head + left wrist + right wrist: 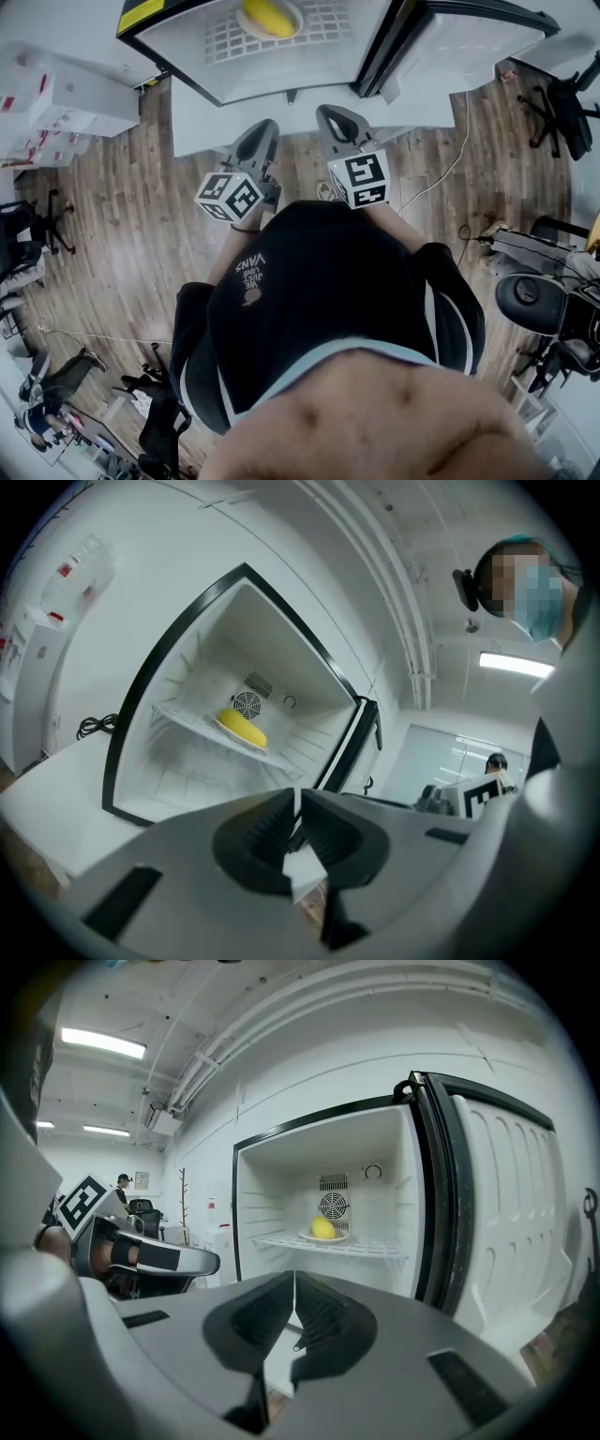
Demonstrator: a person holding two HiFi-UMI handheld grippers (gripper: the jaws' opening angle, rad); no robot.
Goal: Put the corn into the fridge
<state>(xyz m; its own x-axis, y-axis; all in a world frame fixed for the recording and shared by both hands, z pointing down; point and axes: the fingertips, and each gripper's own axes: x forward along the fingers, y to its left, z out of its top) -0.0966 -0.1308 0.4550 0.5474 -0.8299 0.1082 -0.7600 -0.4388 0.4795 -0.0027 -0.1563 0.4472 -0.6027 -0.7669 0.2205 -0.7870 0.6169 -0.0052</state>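
The corn point(322, 1228) is lying on a pale plate point(341, 1237) inside the fridge point(272, 1185), near the centre of the right gripper view; the plate is sitting on the white wire shelf point(380, 1246), just in front of the round fan grille point(332, 1207) in the back wall; in the head view the same yellow shape is showing at the top centre of the frame. The fridge door point(506, 1204) is standing wide open at the right of the right gripper view, its black edge seal facing the camera.

The right gripper point(292, 1283) is pointing toward the open compartment from well short of it; its jaws are pressing together with nothing between them. The left gripper point(298, 799) is hanging just beside it, at the left in the head view, tilted so the fridge is appearing slanted in its own view; its jaws are likewise meeting along a thin line and holding nothing. A wooden floor point(122, 234) is spreading below both grippers; a black office chair point(562, 103) is standing at the upper right of the head view.
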